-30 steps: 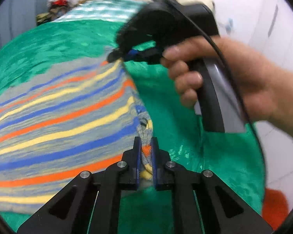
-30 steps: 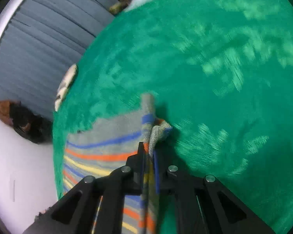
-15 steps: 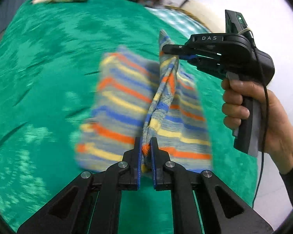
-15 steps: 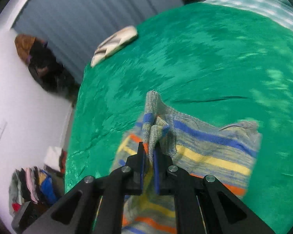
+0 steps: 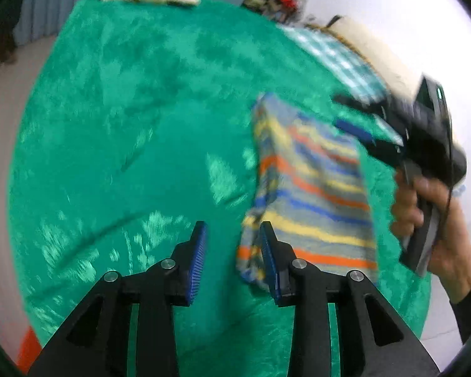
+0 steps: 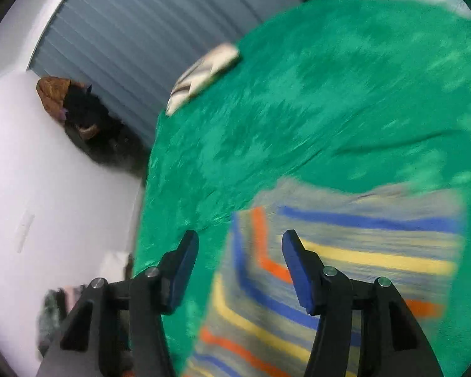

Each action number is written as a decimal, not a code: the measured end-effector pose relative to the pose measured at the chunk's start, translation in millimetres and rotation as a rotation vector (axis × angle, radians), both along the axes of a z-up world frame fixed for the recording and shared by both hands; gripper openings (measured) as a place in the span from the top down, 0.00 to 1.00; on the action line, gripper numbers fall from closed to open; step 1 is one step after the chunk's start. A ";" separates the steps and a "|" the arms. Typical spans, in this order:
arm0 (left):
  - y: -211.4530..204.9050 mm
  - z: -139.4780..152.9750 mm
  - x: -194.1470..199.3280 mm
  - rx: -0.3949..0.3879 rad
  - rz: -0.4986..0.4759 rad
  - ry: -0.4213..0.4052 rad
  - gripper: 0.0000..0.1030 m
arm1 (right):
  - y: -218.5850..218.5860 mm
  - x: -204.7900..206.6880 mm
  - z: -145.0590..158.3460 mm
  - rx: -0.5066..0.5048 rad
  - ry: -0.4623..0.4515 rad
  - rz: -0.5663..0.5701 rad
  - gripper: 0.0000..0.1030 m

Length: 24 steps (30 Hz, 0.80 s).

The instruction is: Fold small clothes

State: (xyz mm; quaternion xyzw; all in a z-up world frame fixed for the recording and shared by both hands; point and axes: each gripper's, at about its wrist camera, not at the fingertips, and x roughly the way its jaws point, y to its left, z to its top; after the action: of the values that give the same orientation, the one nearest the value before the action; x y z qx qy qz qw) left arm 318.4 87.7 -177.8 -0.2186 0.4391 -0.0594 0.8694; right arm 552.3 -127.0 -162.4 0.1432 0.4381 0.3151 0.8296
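Striped garment (image 5: 311,185) beside open left tool (image 5: 232,257)

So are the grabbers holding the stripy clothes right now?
No. The left gripper and the right gripper are both open, and the striped garment lies loose on the green blanket.

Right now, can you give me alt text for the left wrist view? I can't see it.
The left gripper is open and empty above a green blanket, with the striped garment lying just to its right. Farther right, a hand holds the right gripper, blurred, over the garment's far corner.
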 end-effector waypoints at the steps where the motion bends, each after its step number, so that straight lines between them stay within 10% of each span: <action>1: -3.4 5.0 0.3 -0.001 -0.026 -0.018 0.68 | -11.2 -9.7 9.9 -0.042 -0.037 0.006 0.45; 6: -49.0 10.4 -0.3 0.006 -0.265 -0.069 0.91 | -52.5 -92.5 33.1 -0.305 -0.193 0.166 0.55; 11: -55.9 -36.4 8.0 0.132 -0.268 0.077 0.96 | -47.5 -156.1 -35.4 -0.387 -0.049 0.347 0.62; 14: -43.5 -10.4 -0.4 0.155 -0.258 0.062 0.96 | -52.1 -171.8 -64.6 -0.496 -0.033 0.343 0.63; 20: -60.4 31.7 60.5 0.108 -0.336 -0.086 0.80 | -68.2 -125.3 -0.1 -0.355 -0.155 0.210 0.63; 24: -76.6 -13.7 139.6 0.160 -0.292 0.038 0.81 | -55.4 -50.9 0.6 -0.306 -0.143 0.141 0.63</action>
State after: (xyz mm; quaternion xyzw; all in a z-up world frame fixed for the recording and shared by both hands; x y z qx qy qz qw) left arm 458.0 11.1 -191.5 -0.0836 0.4859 -0.1459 0.8577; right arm 501.4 -182.4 -161.8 -0.0385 0.4298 0.3113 0.8467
